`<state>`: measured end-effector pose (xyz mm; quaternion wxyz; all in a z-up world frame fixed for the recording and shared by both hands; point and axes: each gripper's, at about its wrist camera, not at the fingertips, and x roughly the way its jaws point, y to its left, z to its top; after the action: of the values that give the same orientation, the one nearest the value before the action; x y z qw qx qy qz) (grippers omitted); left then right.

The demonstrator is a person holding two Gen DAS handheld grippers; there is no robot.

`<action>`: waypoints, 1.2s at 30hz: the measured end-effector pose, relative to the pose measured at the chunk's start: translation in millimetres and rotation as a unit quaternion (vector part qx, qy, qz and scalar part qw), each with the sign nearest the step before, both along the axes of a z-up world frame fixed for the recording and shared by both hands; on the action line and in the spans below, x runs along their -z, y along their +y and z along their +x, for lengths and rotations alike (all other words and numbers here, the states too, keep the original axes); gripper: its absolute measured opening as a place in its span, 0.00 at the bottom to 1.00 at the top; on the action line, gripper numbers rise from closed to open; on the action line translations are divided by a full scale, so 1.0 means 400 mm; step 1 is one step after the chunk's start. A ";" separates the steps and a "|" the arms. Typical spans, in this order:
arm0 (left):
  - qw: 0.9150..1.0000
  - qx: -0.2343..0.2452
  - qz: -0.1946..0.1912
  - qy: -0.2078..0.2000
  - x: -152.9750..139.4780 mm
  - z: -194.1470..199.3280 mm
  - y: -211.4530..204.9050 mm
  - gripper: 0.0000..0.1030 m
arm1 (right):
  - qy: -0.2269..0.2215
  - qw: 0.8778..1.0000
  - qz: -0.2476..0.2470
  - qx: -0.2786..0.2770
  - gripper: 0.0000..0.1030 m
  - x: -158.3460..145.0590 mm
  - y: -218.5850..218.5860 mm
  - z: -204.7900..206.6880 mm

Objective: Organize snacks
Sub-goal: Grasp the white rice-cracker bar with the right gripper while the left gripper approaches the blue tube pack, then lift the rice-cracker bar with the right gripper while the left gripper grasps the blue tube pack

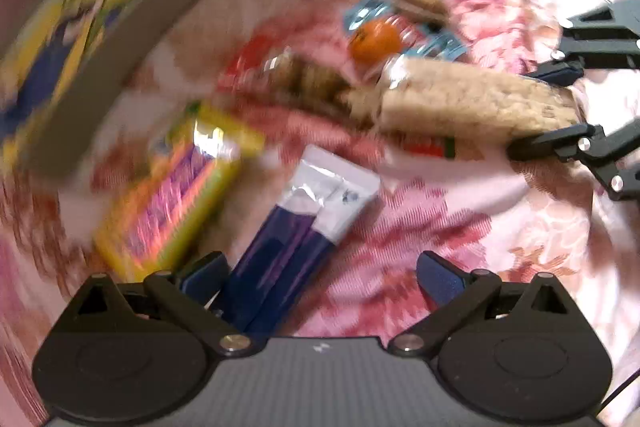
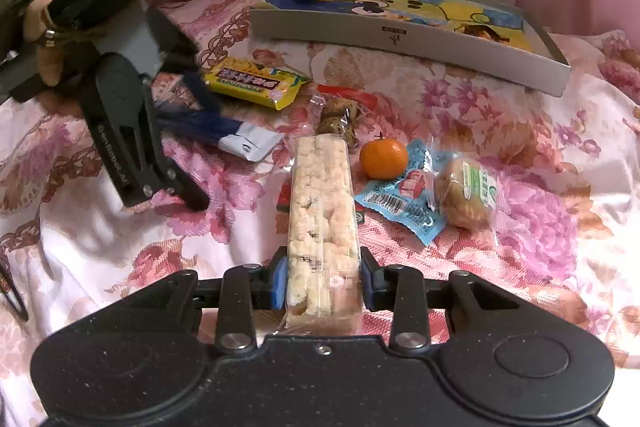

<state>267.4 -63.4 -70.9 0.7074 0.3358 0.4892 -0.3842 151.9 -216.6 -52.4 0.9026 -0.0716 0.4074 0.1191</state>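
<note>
rice bar (image 2: 322, 227) | clamped in right gripper (image 2: 323, 283) | left gripper (image 1: 320, 279) spread wide | labels unreadable

Floral bedspread (image 2: 500, 99) bears grey box (image 2: 400, 31), tangerine (image 2: 383, 159), yellow packet (image 2: 256, 83).

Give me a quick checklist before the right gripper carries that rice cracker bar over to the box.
1. Right gripper shut on the rice cracker bar: ok, both pads press its sides near one end.
2. Bar lifted off the bedspread: cannot tell.
3. Box open with room inside: ok, a bare patterned floor shows.
4. Way to the box: not ok, the tangerine and a dark snack pack lie just past the bar's far end.
5. Left gripper out of the way: ok, open off to the side above the blue-and-white packet.
</note>
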 end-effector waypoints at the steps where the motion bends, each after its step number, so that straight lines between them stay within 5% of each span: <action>1: 1.000 -0.025 -0.002 0.010 0.001 -0.001 0.007 0.99 | 0.001 1.000 0.002 0.001 0.36 0.000 -0.001 0.000; 9: 0.989 -0.122 0.001 0.081 -0.001 -0.067 0.044 0.96 | -0.003 0.999 0.041 0.007 0.37 -0.017 -0.022 -0.007; 15: 0.977 -0.184 -0.030 0.102 -0.017 -0.153 0.033 0.79 | -0.004 0.999 0.051 0.012 0.38 -0.021 -0.030 -0.012; 21: 0.942 -0.316 -0.091 0.067 -0.014 -0.238 0.066 0.72 | -0.016 0.998 0.066 0.019 0.38 -0.023 -0.037 -0.015; 26: 0.934 -0.344 -0.095 -0.005 -0.018 -0.314 0.072 0.59 | -0.021 0.997 0.068 0.024 0.38 -0.019 -0.039 -0.015; 31: 0.921 -0.369 -0.124 -0.034 -0.044 -0.319 0.090 0.52 | -0.026 0.997 0.066 0.025 0.39 -0.011 -0.035 -0.019; 36: 0.918 -0.373 -0.129 -0.044 -0.035 -0.293 0.073 0.43 | -0.025 0.998 0.059 0.021 0.44 0.007 -0.022 -0.012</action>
<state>150.1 -34.3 -56.9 0.8574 0.0513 0.4933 -0.1371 146.9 -225.3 -55.4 0.9177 -0.0127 0.3781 0.1217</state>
